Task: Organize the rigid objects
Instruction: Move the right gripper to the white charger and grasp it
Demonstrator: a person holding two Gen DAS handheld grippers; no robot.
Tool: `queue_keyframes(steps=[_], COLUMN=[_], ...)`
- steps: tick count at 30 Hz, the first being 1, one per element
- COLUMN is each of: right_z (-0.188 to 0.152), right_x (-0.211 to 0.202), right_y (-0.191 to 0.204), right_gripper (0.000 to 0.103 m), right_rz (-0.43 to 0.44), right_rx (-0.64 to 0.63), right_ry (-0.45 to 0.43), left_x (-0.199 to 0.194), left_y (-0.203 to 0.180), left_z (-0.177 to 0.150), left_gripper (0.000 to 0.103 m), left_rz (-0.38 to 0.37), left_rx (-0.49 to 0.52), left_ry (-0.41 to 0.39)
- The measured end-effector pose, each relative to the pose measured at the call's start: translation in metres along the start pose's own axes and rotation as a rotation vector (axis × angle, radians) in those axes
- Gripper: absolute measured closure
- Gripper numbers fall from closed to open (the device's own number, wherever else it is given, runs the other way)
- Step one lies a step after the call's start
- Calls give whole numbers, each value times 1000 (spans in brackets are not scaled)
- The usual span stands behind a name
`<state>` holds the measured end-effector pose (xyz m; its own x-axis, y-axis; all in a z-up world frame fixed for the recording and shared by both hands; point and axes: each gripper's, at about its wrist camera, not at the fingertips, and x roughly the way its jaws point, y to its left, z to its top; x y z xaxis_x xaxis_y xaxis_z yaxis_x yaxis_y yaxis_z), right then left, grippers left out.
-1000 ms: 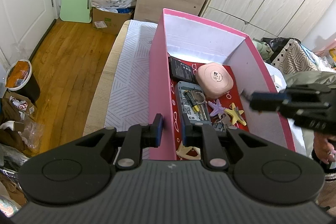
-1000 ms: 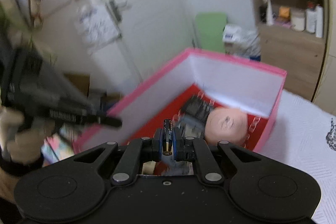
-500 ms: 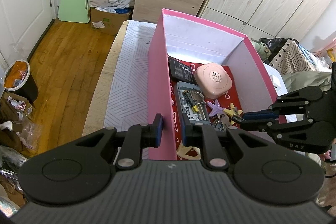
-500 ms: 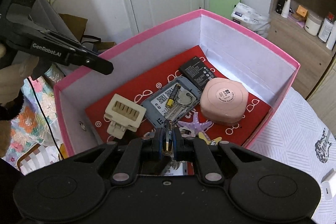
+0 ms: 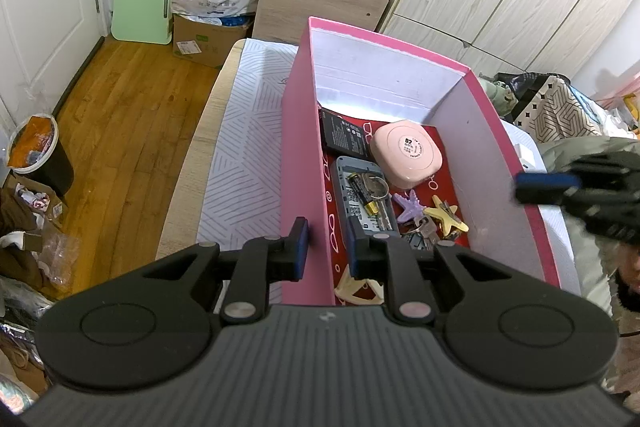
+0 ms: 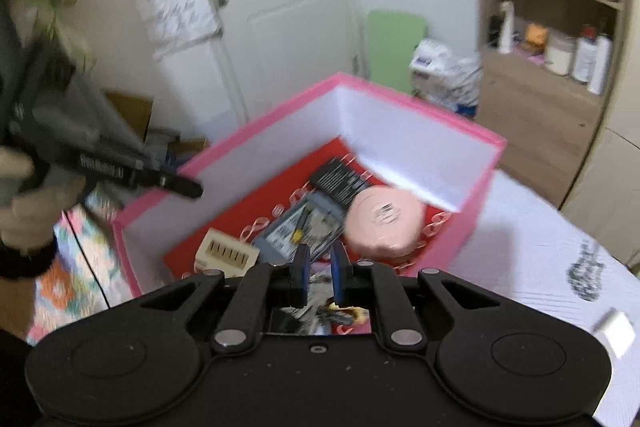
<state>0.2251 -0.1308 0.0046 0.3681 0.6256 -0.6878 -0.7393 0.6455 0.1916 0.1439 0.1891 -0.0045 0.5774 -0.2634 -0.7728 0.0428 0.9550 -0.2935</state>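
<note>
Straddling the near wall of the pink box [image 5: 306, 155] with the left gripper [image 5: 324, 241], pads clamping it; opening the empty right gripper [image 6: 319, 277] at lower centre, battery [image 5: 363, 191] lying on the grey case [image 5: 362, 205] at frame centre, apart from both claws

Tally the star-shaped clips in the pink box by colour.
Purple star clip: 1
Yellow star clip: 1
Total: 2
</note>
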Motion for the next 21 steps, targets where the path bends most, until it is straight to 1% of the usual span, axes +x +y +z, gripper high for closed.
queue_keyframes(steps=[2,5,14,19,20,21], right_z=[-2,-10,-49,-74,-78,-82], right_x=[-17,-41,-87,-88,-85,-79], right_y=[-11,-30,-92,-124,-129,-135], right_gripper=[88,88,87,80,74,67], right_rz=[-27,-93,-313,-404,-419,-428], right_rx=[41,106,302,394,401,405], right_ry=[-42,-94,-182,-183,-173,-160], left_x=[0,0,1,0,0,0], left_y=[0,0,-1,-2,-2,-2], left_z=[0,0,1,1,1,1], left_gripper=[86,86,86,86,86,86], left_rz=[1,1,10,19,20,22], left_rx=[-1,-3,-12,-12,-13,-14], left_ry=[0,0,-1,1,1,2])
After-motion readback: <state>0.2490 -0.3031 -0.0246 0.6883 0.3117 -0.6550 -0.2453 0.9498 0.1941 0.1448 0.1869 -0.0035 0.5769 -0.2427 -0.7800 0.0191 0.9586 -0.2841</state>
